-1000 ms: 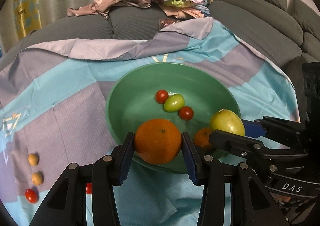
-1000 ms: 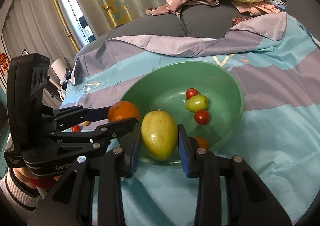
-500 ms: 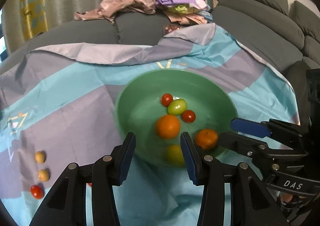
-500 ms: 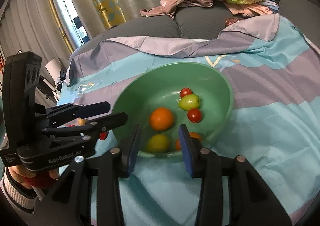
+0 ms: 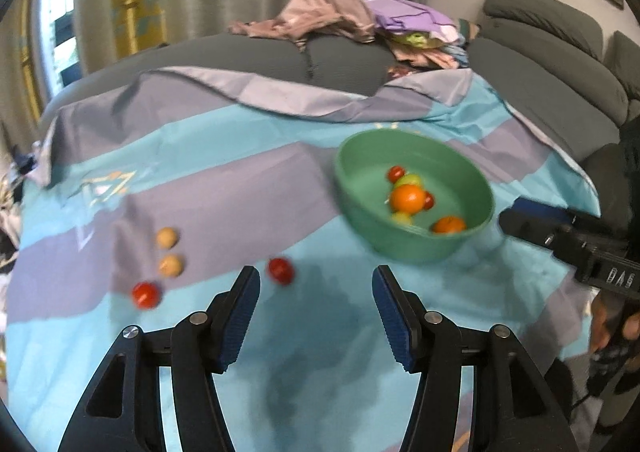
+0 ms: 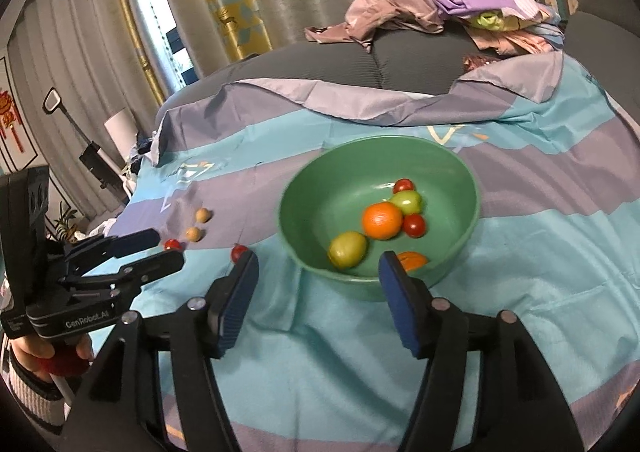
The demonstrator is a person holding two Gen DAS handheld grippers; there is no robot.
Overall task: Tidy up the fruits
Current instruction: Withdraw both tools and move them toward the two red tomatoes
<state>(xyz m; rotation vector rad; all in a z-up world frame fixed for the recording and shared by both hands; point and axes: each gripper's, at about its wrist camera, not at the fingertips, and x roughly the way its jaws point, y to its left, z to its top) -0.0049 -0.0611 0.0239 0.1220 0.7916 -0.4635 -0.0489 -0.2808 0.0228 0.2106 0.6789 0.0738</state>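
While both jaws are opening with nothing between them, left tongs [image 5: 316,308] over striped cloth [image 5: 224,192], right tongs [image 6: 318,292] near green bowl [image 6: 460,252], orange [image 6: 382,220] and yellow-green fruit [image 6: 347,249] inside it, cherry tomato [image 5: 281,271] loose on cloth.

Left claw [image 5: 316,298] opening, empty; green bowl [image 5: 404,248] holds fruit, right.

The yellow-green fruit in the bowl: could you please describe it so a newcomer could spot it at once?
Find the green bowl on the striped cloth. The yellow-green fruit lies near its front wall, beside the large orange. It is egg-shaped and bigger than the small green tomato.
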